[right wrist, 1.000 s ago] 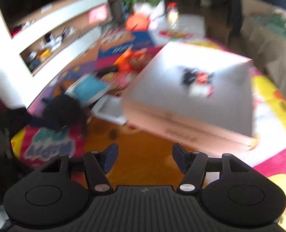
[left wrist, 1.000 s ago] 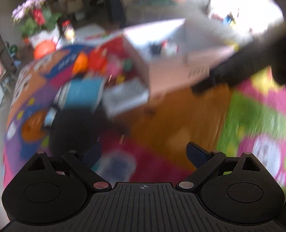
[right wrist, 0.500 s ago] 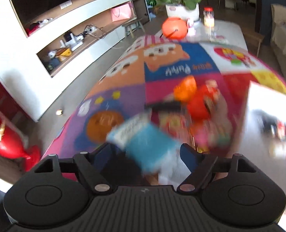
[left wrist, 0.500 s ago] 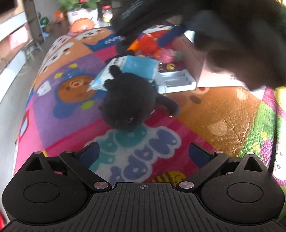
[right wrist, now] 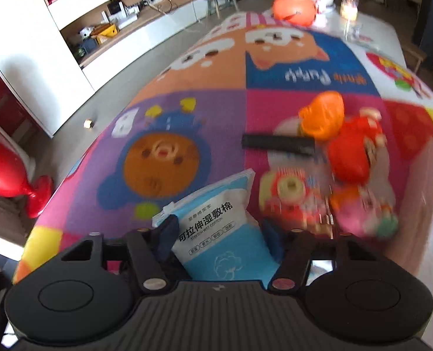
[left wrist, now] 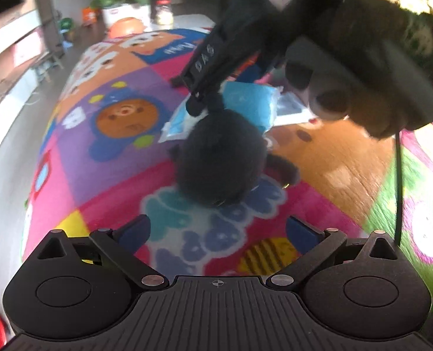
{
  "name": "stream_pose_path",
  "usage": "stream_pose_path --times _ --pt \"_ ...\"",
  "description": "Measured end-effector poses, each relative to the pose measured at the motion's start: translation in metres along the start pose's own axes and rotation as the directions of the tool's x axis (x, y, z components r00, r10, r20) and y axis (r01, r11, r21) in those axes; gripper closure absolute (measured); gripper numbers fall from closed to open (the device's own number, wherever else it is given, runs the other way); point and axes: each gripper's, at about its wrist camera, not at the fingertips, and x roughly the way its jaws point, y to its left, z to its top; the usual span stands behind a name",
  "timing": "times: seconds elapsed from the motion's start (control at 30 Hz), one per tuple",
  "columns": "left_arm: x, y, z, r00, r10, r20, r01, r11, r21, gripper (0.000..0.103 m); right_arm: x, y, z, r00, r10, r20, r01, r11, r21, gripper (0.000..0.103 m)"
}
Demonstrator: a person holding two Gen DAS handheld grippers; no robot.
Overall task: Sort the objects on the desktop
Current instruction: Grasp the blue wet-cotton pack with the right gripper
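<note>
Colourful play mat [right wrist: 187, 111] carries one blue packet [right wrist: 225, 242] between spread right gripper [right wrist: 220, 238]; left gripper [left wrist: 217, 231] gapes.

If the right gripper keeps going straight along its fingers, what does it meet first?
The blue wet-cotton pack: it already lies between the open right gripper's fingers. Whether they touch it yet is unclear; the toys lie further off.

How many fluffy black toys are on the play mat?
1. The black plush toy lies on the colourful mat, just ahead of the left gripper; others may be hidden.

Sunlit white wall shelving [right wrist: 78, 23] flanks a colourful play mat [right wrist: 216, 111].
</note>
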Motion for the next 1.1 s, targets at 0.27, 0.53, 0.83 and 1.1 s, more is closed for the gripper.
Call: stream_pose_path --times 0.27,0.53,0.83,1.1 --pt "0.003 -0.018 0.01 1.0 -0.006 -0.019 0.008 0.996 0.088 0.002 -0.053 -0.019 -0.022 1.0 -0.016 0.025 0.016 1.0 0.021 0.063" --pt "-0.006 -0.025 0.012 0.999 0.019 -0.032 -0.015 0.993 0.117 0.002 -0.026 -0.015 -0.008 1.0 0.017 0.021 -0.018 0.998 0.06 0.039" --pt "-0.006 -0.013 0.011 0.996 0.032 -0.086 -0.025 0.996 0.085 0.002 -0.026 -0.002 -0.028 1.0 0.011 -0.016 -0.011 1.0 -0.022 0.051" --pt "0.0 -0.04 0.011 0.992 -0.009 -0.129 0.035 0.979 0.201 0.002 -0.083 -0.038 -0.084 0.99 0.043 -0.131 -0.036 0.998 0.051 0.05"
